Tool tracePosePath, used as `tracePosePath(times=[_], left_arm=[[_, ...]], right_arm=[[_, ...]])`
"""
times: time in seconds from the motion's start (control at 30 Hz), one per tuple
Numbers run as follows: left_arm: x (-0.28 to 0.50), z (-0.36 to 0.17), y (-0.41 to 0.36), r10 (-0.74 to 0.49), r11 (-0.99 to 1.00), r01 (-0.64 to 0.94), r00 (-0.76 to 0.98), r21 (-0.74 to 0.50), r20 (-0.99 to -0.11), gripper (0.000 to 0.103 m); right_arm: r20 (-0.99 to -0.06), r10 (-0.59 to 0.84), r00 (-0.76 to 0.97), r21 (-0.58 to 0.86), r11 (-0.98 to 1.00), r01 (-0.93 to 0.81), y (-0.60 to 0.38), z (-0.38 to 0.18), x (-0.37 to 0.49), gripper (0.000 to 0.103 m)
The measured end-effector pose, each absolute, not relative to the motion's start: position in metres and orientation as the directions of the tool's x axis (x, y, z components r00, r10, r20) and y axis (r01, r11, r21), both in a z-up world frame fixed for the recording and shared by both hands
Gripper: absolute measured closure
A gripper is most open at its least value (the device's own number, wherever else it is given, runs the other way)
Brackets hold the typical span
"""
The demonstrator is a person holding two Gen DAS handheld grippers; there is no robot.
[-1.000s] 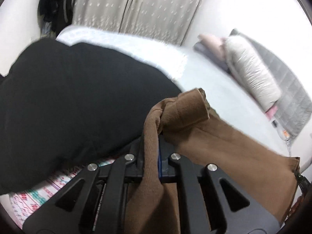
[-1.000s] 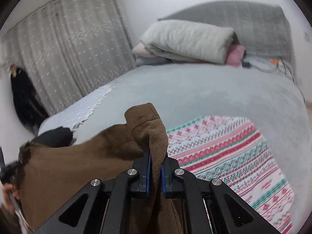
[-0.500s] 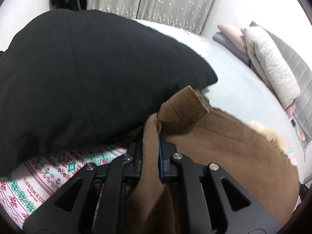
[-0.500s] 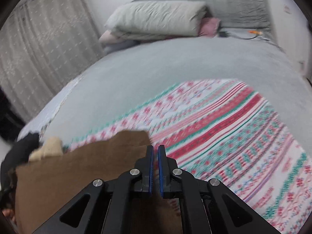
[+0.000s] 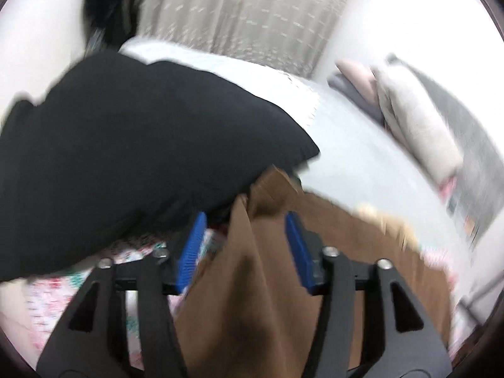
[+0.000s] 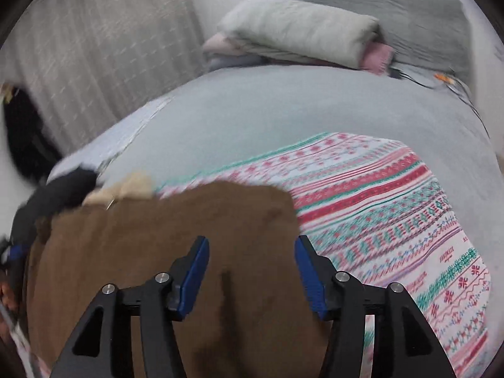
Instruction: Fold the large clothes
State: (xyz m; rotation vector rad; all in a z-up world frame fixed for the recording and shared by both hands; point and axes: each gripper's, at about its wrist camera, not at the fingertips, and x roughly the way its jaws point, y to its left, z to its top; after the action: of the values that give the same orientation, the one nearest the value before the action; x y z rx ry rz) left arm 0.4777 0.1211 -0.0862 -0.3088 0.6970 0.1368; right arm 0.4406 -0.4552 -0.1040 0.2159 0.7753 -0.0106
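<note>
Left view is pretty smeared, so the folded bedding [image 5: 419, 132] by the headboard is just mush. The black garment [image 5: 126, 157] runs off the left edge and covers most of the patterned blanket [image 5: 138, 252]. The brown garment [image 6: 163, 252] spills past the bottom in both views, hiding blanket underneath.

Brown garment [image 6: 163, 236]: matt woven cloth, soft nap, no sheen. Patterned blanket [image 6: 393, 214] at 3 o'clock of it: knit-look printed cloth, matt. Bedcover [image 6: 299, 104]: pale grey fleecy fabric, dull finish. Black cushion [image 5: 132, 151] at 10 o'clock in the left wrist view: dense matt cloth. Left gripper [image 5: 244, 245] and right gripper [image 6: 252, 267]: black matt plastic frames, blue ribbed pads [image 6: 193, 271], bright metal screw heads. Curtain [image 5: 249, 9]: thin textured cloth.
</note>
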Motion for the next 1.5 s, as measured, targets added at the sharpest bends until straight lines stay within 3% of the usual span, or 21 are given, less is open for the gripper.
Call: tracePosePath(times=[0.1, 0.27, 0.47, 0.8, 1.0, 1.13, 1.43, 1.5], left_arm=[[0.448, -0.089, 0.078, 0.040, 0.988, -0.128, 0.737, -0.082, -0.674, 0.037], [0.408, -0.104, 0.015, -0.027, 1.000, 0.028, 0.704, -0.011, -0.710, 0.037], [0.415, -0.141, 0.003, 0.011, 1.000, 0.012, 0.650, 0.025, -0.760, 0.037], [0.442, -0.157, -0.003, 0.082, 0.995, -0.012, 0.655, 0.098, -0.751, 0.035], [0.452, -0.164, -0.006, 0.099, 0.994, -0.027, 0.652, 0.108, -0.752, 0.031], [0.451, -0.162, -0.004, 0.092, 0.995, -0.021, 0.643, 0.102, -0.760, 0.031], [0.403, -0.125, 0.007, -0.037, 0.999, 0.005, 0.624, -0.043, -0.781, 0.031], [0.388, -0.122, 0.005, -0.032, 0.999, 0.022, 0.611, -0.024, -0.791, 0.031]], right_arm=[[-0.731, 0.113, 0.673, 0.169, 0.985, 0.018, -0.421, -0.107, 0.425, 0.043], [-0.777, 0.175, 0.604, 0.100, 0.983, -0.155, -0.333, -0.123, 0.393, 0.042], [-0.809, 0.120, 0.576, 0.045, 0.989, -0.144, -0.287, -0.154, 0.387, 0.029], [-0.805, 0.080, 0.588, 0.044, 0.996, -0.075, -0.304, -0.171, 0.435, 0.015], [-0.808, 0.059, 0.586, 0.082, 0.997, 0.012, -0.314, -0.183, 0.472, 0.012], [-0.822, -0.025, 0.569, -0.005, 0.999, 0.037, -0.303, -0.186, 0.485, 0.005], [-0.816, 0.072, 0.574, 0.127, 0.990, 0.058, -0.322, -0.143, 0.434, 0.005], [-0.800, 0.144, 0.582, 0.169, 0.986, -0.012, -0.310, -0.128, 0.406, 0.005]])
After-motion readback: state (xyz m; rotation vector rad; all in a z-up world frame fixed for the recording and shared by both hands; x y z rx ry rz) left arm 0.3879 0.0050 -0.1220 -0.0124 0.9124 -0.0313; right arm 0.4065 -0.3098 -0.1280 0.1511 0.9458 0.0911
